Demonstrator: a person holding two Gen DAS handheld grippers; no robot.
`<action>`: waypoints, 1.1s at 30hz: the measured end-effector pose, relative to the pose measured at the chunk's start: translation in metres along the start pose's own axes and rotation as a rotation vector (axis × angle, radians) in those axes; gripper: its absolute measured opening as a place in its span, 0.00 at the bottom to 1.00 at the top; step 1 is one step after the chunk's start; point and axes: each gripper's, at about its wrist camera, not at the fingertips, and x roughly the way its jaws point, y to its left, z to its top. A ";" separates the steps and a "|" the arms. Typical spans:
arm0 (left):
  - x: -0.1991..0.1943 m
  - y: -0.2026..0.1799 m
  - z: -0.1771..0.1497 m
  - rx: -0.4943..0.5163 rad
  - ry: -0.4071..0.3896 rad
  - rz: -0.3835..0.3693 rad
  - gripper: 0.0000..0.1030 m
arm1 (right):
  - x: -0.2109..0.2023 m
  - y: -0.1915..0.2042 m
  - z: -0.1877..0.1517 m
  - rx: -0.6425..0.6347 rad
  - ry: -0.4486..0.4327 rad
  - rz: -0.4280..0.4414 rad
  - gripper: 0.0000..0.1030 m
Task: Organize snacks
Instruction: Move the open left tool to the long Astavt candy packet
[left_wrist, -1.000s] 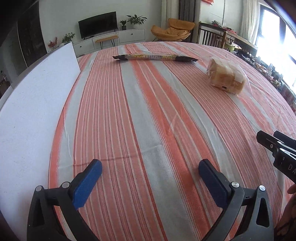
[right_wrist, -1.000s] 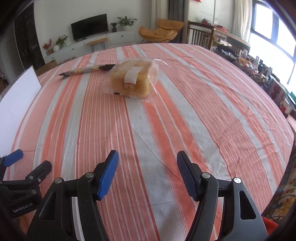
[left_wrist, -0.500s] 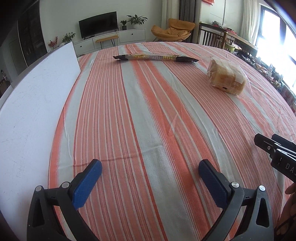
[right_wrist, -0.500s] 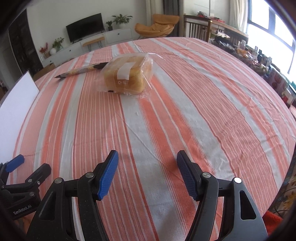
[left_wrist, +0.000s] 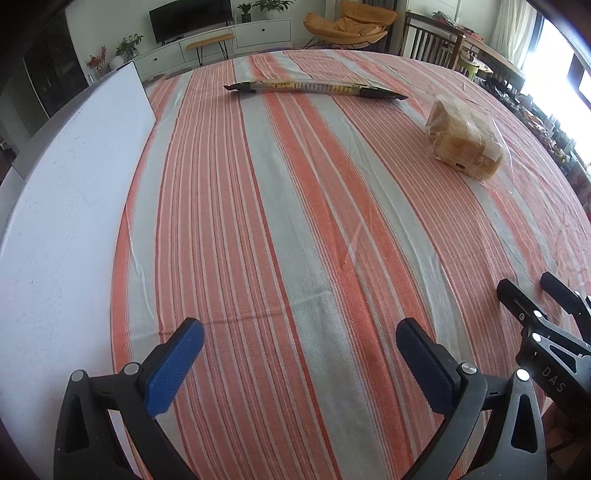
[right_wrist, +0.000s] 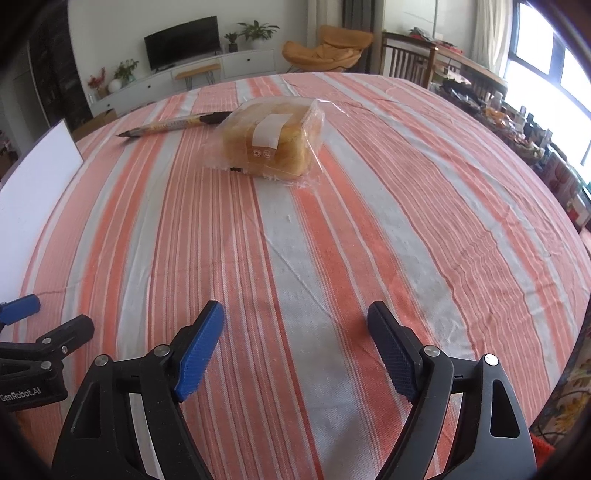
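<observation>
Both grippers' fingers (right_wrist: 199, 347) spread, right widening, empty.

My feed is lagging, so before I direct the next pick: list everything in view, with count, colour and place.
bagged bread loaf: one, golden, clear wrap, far centre of cloth.
long snack stick pack: one, yellow with black ends, behind the loaf.
white board: one, left table edge.
striped tablecloth: one, orange and grey, covers table.
TV: one, black, far wall.
armchair: one, orange, far room.
left tongs: open, empty.
right tongs: opening, nothing between them.
</observation>
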 end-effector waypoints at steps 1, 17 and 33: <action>-0.004 0.000 0.009 0.013 -0.013 0.005 1.00 | 0.000 0.000 0.000 0.000 0.000 0.000 0.81; 0.024 0.010 0.142 0.123 -0.145 0.135 1.00 | 0.000 0.001 0.001 -0.005 -0.001 0.004 0.83; 0.107 0.019 0.278 0.069 -0.157 0.262 1.00 | 0.004 0.007 0.003 -0.026 -0.003 0.016 0.91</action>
